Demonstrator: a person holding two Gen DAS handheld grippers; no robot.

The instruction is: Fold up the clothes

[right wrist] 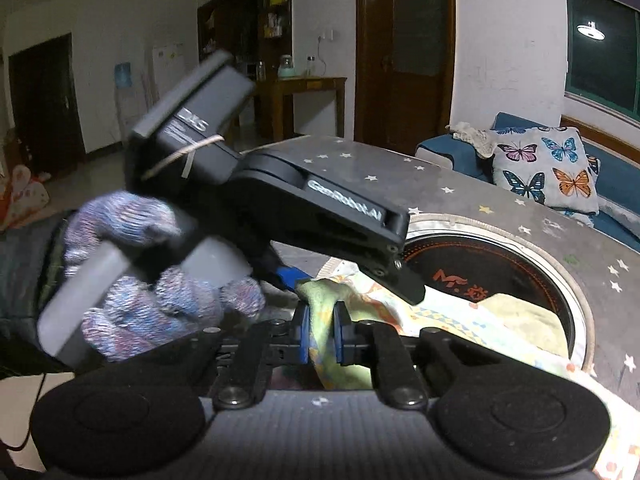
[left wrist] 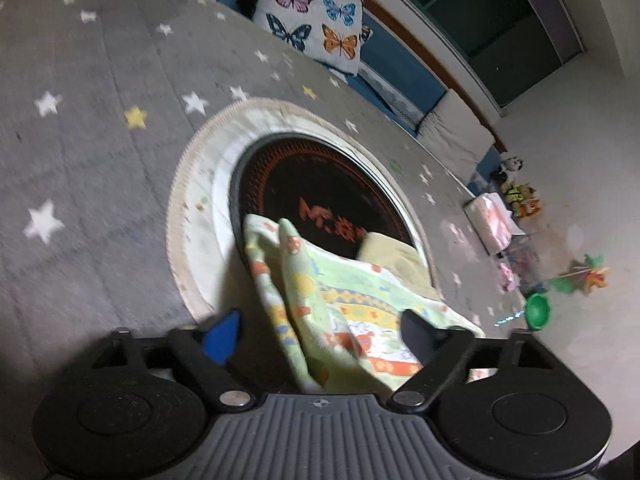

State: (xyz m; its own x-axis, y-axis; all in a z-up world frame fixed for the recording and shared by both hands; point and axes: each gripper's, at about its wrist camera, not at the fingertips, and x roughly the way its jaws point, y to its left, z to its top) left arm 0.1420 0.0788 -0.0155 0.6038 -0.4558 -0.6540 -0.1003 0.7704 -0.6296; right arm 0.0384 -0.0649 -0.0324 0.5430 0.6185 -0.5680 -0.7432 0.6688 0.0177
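Note:
A light green patterned child's garment point(left wrist: 328, 304) lies over the black round heater plate point(left wrist: 312, 184) in the grey star-print table cover. In the left wrist view my left gripper point(left wrist: 320, 332) is open, its fingers wide apart on either side of the cloth. In the right wrist view my right gripper point(right wrist: 322, 336) is shut on a bunched fold of the same garment point(right wrist: 440, 312). The left gripper point(right wrist: 348, 276), held by a gloved hand point(right wrist: 160, 276), hovers just beyond it over the cloth.
A butterfly pillow point(left wrist: 316, 28) and blue sofa point(right wrist: 616, 184) stand behind the table. Toys and a green bowl point(left wrist: 538, 310) lie on the floor at right. A wooden side table point(right wrist: 308, 96) and door stand further back.

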